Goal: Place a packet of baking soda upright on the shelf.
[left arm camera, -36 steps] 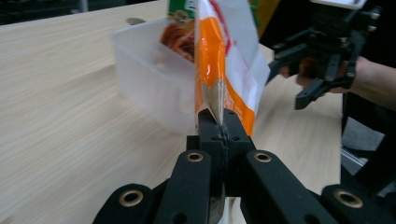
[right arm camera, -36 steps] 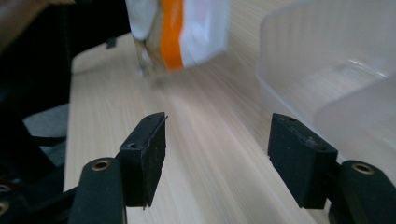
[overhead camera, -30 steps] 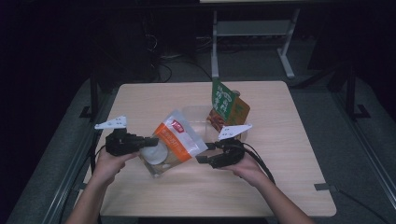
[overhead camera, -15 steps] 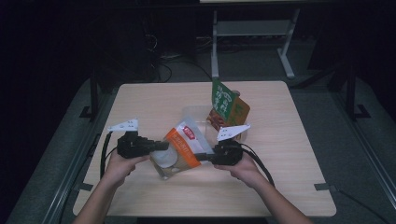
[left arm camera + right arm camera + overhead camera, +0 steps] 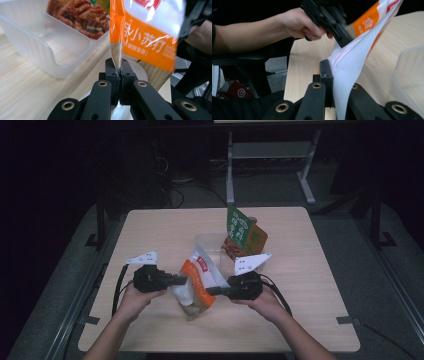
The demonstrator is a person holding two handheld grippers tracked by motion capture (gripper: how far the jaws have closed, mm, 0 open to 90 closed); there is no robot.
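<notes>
A pale wooden square table (image 5: 310, 285) stands on a grey floor in a dark room, with a white metal frame (image 5: 270, 155) beyond its far edge. Near the table's middle sits a clear plastic rectangular tub (image 5: 45, 47), and just behind it lean a green snack packet (image 5: 238, 226) and an orange one (image 5: 257, 240). In front of the tub, an orange-and-white glossy plastic food pouch (image 5: 197, 280) hangs above the table between both grippers. The left gripper (image 5: 120, 71) has its jaws pressed together on the pouch's edge seam. The right gripper (image 5: 329, 72) pinches the opposite white edge, jaws closed.
</notes>
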